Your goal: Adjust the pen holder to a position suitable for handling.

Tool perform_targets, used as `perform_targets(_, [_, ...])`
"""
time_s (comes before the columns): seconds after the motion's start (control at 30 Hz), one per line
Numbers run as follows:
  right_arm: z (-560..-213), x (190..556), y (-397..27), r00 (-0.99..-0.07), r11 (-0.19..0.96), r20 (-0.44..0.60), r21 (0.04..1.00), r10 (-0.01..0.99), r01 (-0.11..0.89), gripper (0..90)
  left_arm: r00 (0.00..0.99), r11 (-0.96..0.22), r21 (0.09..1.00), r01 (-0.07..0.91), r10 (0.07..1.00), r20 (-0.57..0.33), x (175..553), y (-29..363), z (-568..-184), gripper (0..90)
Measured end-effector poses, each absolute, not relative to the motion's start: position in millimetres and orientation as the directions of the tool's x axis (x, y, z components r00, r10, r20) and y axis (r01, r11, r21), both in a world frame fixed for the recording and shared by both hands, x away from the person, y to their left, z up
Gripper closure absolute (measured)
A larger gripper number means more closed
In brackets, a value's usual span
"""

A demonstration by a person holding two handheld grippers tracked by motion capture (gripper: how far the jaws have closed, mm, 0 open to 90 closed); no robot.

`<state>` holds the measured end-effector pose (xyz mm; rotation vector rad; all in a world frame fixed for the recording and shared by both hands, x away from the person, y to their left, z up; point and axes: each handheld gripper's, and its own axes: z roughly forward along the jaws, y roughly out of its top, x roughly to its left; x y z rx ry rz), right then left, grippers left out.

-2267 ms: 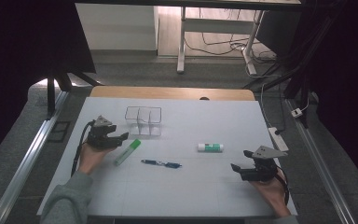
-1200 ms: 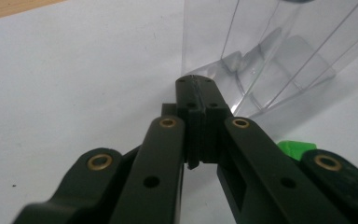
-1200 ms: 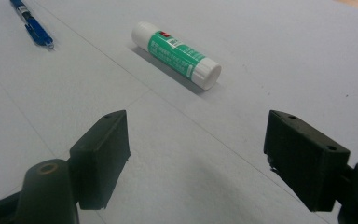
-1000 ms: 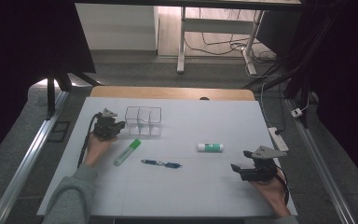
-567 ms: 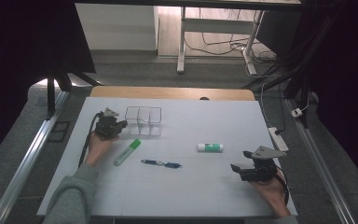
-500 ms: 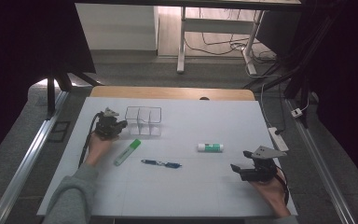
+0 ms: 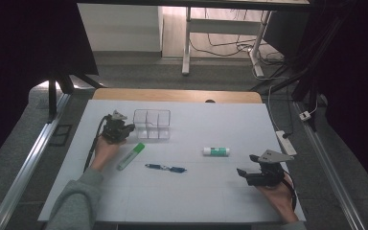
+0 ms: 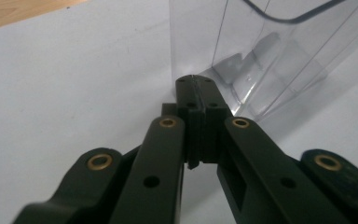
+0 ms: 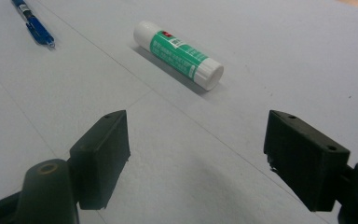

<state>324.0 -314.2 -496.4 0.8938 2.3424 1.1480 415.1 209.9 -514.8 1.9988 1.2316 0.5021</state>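
Two grippers were on the white tabletop (image 7: 211,191), and the action sat on the left side of the high view. Left gripper (image 7: 116,128) was parked in the left-centre of the frame, its fingers pressed flat together with nothing between them, tips right at the near corner of the clear plastic organizer (image 7: 152,123); in the left gripper view that transparent box (image 8: 261,51) stood in the upper right, its base edge just beyond the closed tips, though actual contact was too close to call. Right gripper (image 7: 258,172) rested low in the lower right of the high view, fingers wide apart and empty. In the right gripper view, the green-and-white glue stick (image 9: 179,53) lay on its side near the top centre, well ahead of the spread fingers, with the blue pen (image 9: 32,23) up in the upper left corner. Just below the left gripper lay a green highlighter (image 7: 130,155), angled on the tabletop.
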Motion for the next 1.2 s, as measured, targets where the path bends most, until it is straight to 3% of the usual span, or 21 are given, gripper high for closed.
perform_targets(1.2, [-496, 324, -313, -0.722, 0.472, -0.061, 0.793, 0.689, 0.384, 22.0, 0.532, -0.338, 0.737, 0.586, 0.846, -0.035, 435, 166, -509, 88.8])
